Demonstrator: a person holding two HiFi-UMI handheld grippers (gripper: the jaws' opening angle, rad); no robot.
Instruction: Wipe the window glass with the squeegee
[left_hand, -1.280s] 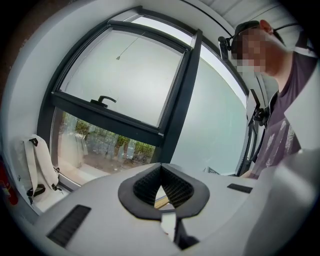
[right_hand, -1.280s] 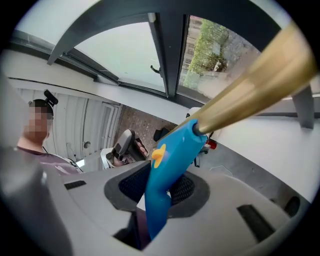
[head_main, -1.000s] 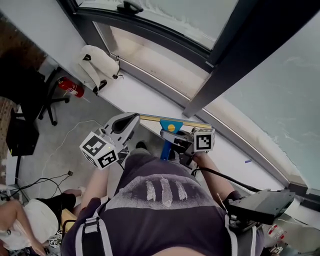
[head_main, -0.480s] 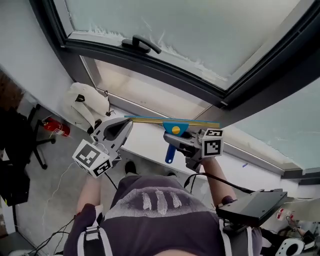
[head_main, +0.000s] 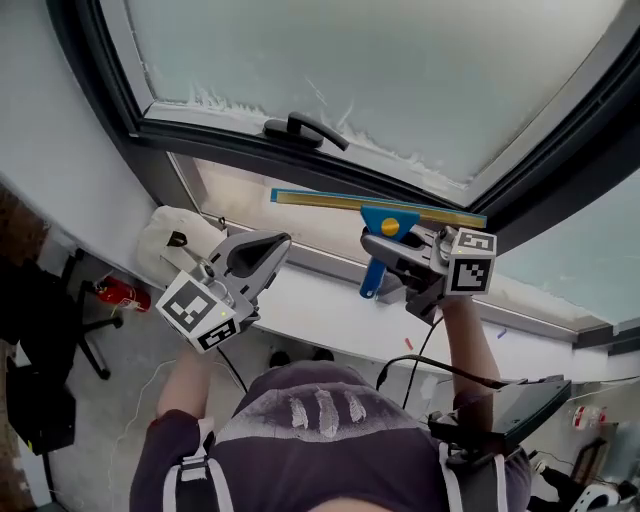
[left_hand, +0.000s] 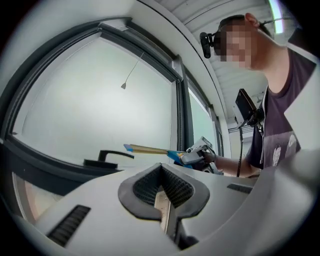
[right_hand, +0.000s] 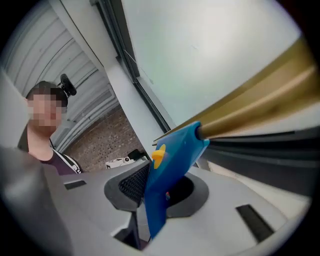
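Observation:
My right gripper (head_main: 392, 247) (right_hand: 150, 192) is shut on the blue handle of the squeegee (head_main: 378, 258) (right_hand: 170, 170). Its long brass blade bar (head_main: 370, 207) (left_hand: 150, 149) (right_hand: 250, 110) lies level just below the window glass (head_main: 370, 70), in front of the dark lower frame; contact with the pane cannot be told. My left gripper (head_main: 268, 246) (left_hand: 161, 186) is shut with nothing in it, held to the left of the squeegee and pointing at the window. The black window handle (head_main: 305, 129) (left_hand: 107, 156) sits on the frame above the blade's left end.
A white sill (head_main: 330, 310) runs under the window. A white bag (head_main: 165, 235) lies at its left end. A red fire extinguisher (head_main: 118, 293) and a black office chair (head_main: 55, 310) stand on the floor at the left. A black box (head_main: 505, 410) hangs at my right side.
Both grippers have risen from sill height toward the glass. The squeegee went up and right with the right gripper, and the view has tilted up so more of the pane shows.

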